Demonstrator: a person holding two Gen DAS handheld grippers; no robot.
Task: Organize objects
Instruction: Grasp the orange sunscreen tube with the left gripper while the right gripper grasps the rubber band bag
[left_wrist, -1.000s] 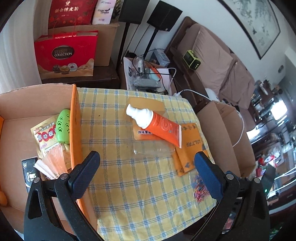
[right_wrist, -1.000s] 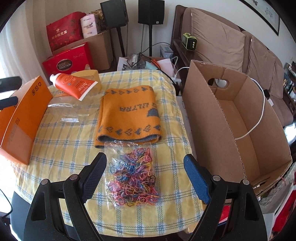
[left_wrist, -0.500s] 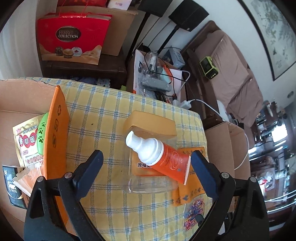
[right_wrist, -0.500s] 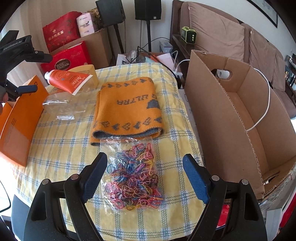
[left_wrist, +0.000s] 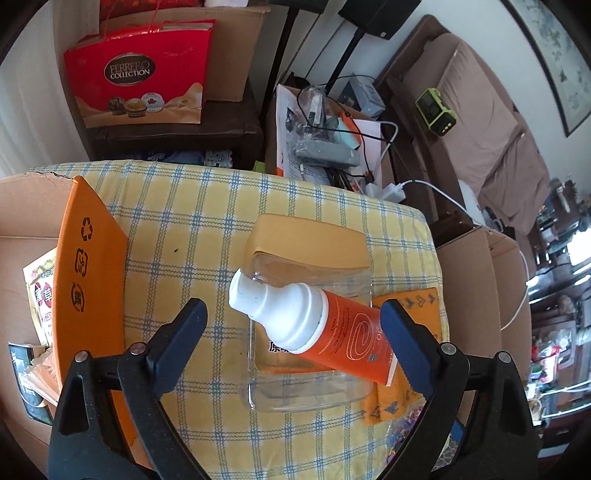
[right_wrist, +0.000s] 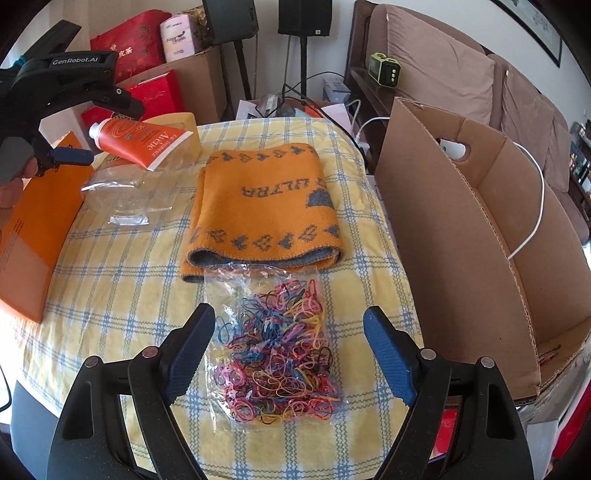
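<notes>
A checked yellow tablecloth (right_wrist: 122, 295) is filling mid-frame, a sofa (right_wrist: 443, 85) sitting upper right; the box's (left_wrist: 22, 206) contents are lying half-hidden; the left gripper (left_wrist: 291, 332) and the right gripper (right_wrist: 288, 339) are gaping wide, gripping nothing.

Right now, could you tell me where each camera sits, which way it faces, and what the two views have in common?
Left wrist: on the left gripper, angled steeply down at the orange tube lying on a clear container; its own open fingers show.
Right wrist: on the right gripper, angled down at the bag of rubber bands and orange cloth; its own open fingers, the left gripper and a fingertip show.
Shared: tube, container, cloth, checked tablecloth.
</notes>
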